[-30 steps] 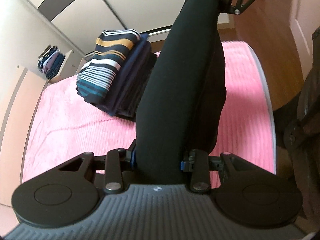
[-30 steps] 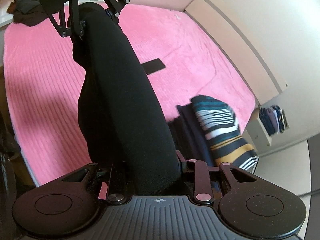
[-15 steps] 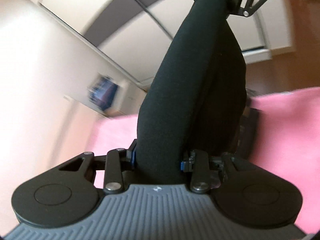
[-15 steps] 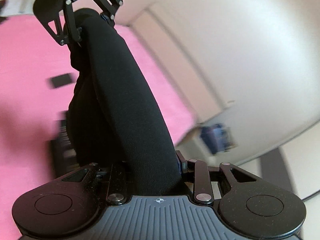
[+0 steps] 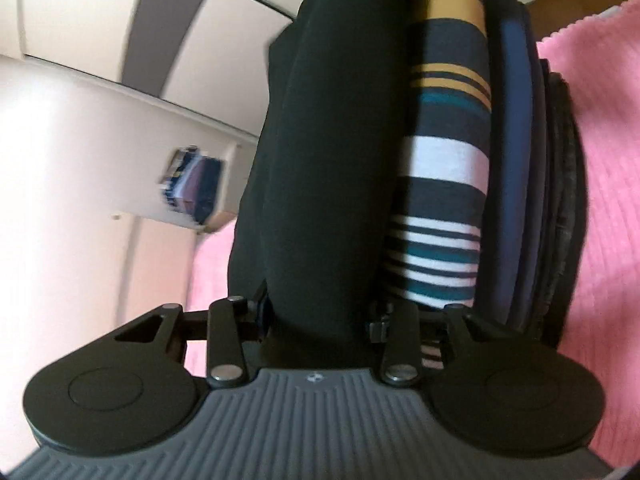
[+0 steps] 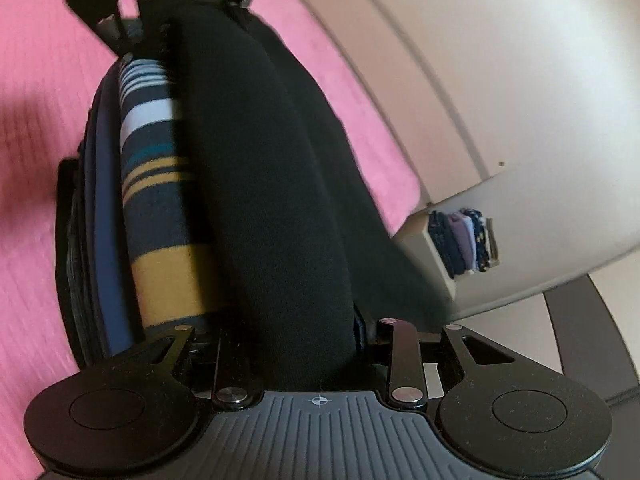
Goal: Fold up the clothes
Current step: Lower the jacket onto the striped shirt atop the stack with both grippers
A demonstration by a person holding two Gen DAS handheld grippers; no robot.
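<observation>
Two grippers clamp opposite ends of one folded black knit garment point(image 5: 332, 152); the left gripper point(image 5: 316, 320) and the right gripper point(image 6: 304, 344) each have their jaws pinched tight on it; the garment lies against a striped navy, mustard and white folded top point(image 5: 444, 168) on a stack of dark folded clothes point(image 5: 536, 200) atop the pink ribbed bedspread point(image 5: 604, 200).

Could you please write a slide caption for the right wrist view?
Right gripper shut on folded black garment, beside striped folded top on pink bedspread.
</observation>
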